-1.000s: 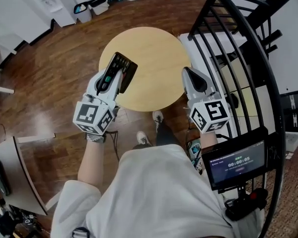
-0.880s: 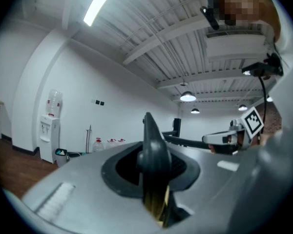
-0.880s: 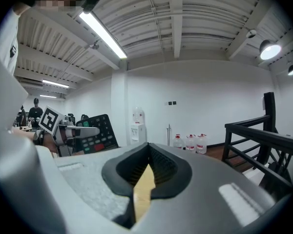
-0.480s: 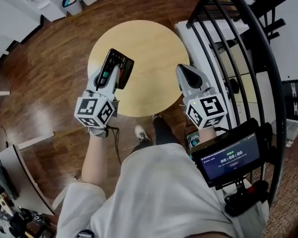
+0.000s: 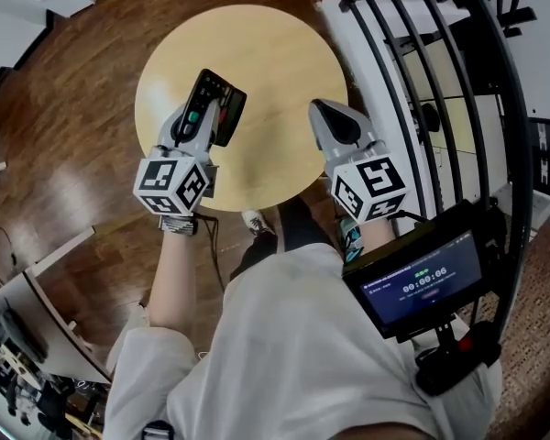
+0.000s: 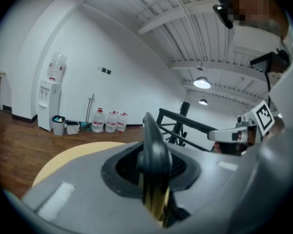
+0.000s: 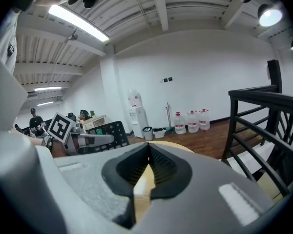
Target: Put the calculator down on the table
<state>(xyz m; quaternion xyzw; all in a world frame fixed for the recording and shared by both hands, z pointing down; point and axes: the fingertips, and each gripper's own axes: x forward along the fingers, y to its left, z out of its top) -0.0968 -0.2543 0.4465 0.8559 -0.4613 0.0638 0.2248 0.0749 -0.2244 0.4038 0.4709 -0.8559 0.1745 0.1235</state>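
**A:** what's the left gripper (image 5: 200,122) up to?

**B:** it's clamped on the calculator (image 5: 217,104), over the left part of the round wooden table (image 5: 266,53). The right gripper (image 5: 323,110) is pinched closed with nothing in it, near the table's right edge.

**A:** and further back?

**B:** brown wood floor (image 5: 82,90), black railing (image 7: 254,91) on the right, water jugs (image 6: 110,122) by the far white wall. Honestly can't tell if the calculator touches the tabletop.

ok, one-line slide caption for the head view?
Left tool holds the calculator over the round table; right tool shut, empty.
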